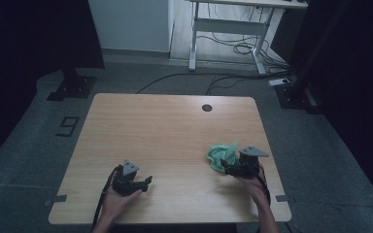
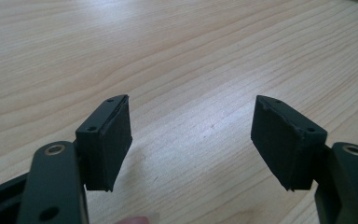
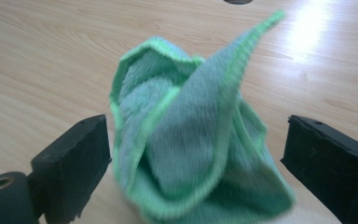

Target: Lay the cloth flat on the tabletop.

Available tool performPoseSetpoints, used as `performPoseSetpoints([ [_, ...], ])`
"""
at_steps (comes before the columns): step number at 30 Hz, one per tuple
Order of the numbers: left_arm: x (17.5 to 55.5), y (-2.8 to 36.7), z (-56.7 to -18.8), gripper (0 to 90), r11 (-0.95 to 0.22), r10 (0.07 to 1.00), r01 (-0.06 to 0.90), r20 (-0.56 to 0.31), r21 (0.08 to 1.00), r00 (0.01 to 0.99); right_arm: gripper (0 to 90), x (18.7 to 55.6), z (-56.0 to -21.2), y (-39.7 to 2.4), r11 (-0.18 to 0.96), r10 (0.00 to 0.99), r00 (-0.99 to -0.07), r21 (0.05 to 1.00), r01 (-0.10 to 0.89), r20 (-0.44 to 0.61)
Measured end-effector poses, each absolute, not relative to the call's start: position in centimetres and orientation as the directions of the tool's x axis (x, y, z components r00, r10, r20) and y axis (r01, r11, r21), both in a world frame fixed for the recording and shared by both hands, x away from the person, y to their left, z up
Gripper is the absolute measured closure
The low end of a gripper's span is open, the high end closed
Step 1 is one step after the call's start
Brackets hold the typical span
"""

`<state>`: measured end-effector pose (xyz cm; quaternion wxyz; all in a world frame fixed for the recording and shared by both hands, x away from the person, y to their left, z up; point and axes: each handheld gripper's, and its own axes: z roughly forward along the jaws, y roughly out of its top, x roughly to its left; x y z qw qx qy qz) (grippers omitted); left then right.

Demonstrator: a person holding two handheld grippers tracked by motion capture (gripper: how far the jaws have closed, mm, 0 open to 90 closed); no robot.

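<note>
Now, green cloth (image 3: 191, 135) is seen bunched up btw the spread jaws of the right tool (image 3: 196, 158), at approx. 4 o'clock on the surface (image 1: 175, 131), no pinch made. Left tool (image 2: 191, 140) is held spread w/ nothing inside, at 7 o'clock.

Cloth (image 1: 222, 156) on table (image 1: 175, 126), right side, between right tool (image 3: 193, 154) jaws.

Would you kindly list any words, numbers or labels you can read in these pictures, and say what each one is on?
"9": a single dark numeral marked on the grey floor left of the table.
Nothing else is readable: the green cloth, the tabletop and both tools carry no visible text.
</note>
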<state>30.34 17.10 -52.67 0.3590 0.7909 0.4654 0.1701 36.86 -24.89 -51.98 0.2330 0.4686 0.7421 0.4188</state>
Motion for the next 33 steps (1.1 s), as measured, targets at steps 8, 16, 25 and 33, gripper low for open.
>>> performPoseSetpoints([
  [8, 30.3, 17.3, -53.0, 30.0, -0.310, 0.858, 0.621, -0.069, 0.720, 0.509, 19.2, 38.9, -54.4, -23.7, 0.263, 0.886, -0.464, 0.794, 0.548, 0.027],
  [16, 30.1, 17.3, -53.1, 30.9, -0.301, 0.857, 0.625, -0.083, 0.720, 0.509, 54.9, 38.4, -54.3, -24.7, 0.221, 0.886, -0.458, 0.802, 0.555, 0.073],
  [25, 30.1, 17.3, -53.0, 31.5, -0.298, 0.856, 0.621, -0.084, 0.725, 0.509, 70.4, 38.0, -53.9, -25.8, 0.160, 0.884, -0.451, 0.823, 0.544, 0.126],
  [33, 29.7, 16.3, -52.5, 31.5, -0.301, 0.839, 0.605, -0.097, 0.737, 0.536, 71.0, 36.5, -51.7, -23.8, 0.158, 0.836, -0.529, 0.859, 0.486, 0.145],
])
